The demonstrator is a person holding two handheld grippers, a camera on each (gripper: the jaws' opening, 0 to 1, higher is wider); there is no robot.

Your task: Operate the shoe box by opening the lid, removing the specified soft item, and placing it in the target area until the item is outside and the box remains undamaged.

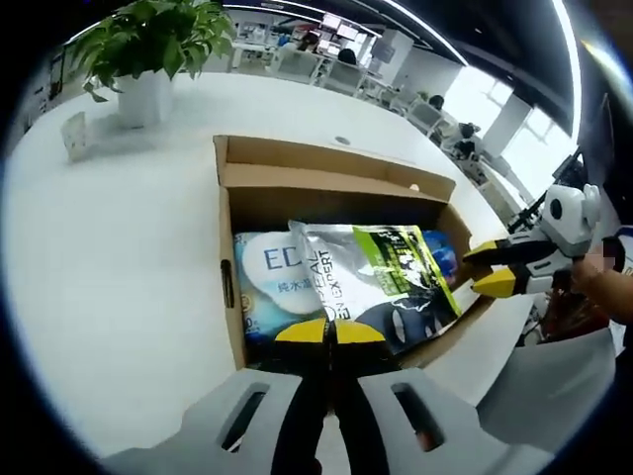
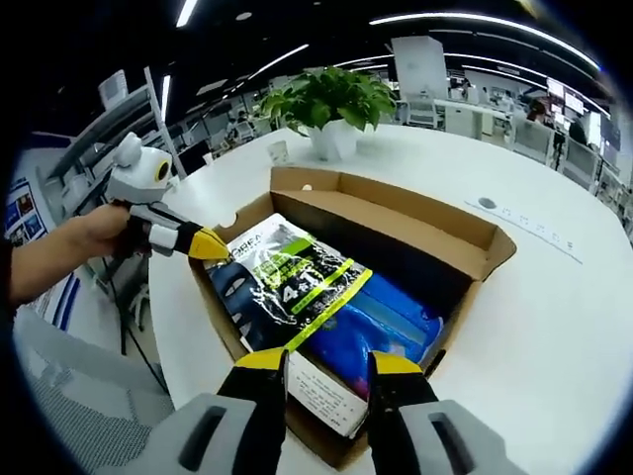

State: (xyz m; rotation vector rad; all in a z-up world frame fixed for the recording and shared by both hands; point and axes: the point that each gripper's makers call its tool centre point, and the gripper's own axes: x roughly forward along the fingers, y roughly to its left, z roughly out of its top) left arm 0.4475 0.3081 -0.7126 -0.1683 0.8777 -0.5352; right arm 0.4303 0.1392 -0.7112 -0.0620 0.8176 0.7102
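A: Brown cardboard, lid already thrown back. The shoe box sits open on the white table, and the soft item is inside it: a silver and green pouch lying on top of a blue pack.

B: And the tongs?

A: The left tongs are clenched, tips together with nothing between them, hovering at the near wall of the box. The right tongs are released, a clear gap between the tips, poised over the box's near edge just above the blue pack.

B: What worries you?

A: Two things, I'd judge. The pouch looks slick and floppy, so a shallow pinch on a corner could slip and drop it back in. And both tools are close to the box walls; a careless close could catch cardboard along with the pouch and tear or crumple the wall when lifted.

B: Anything nearby to hit?

A: A potted plant stands beyond the box, well apart from it.
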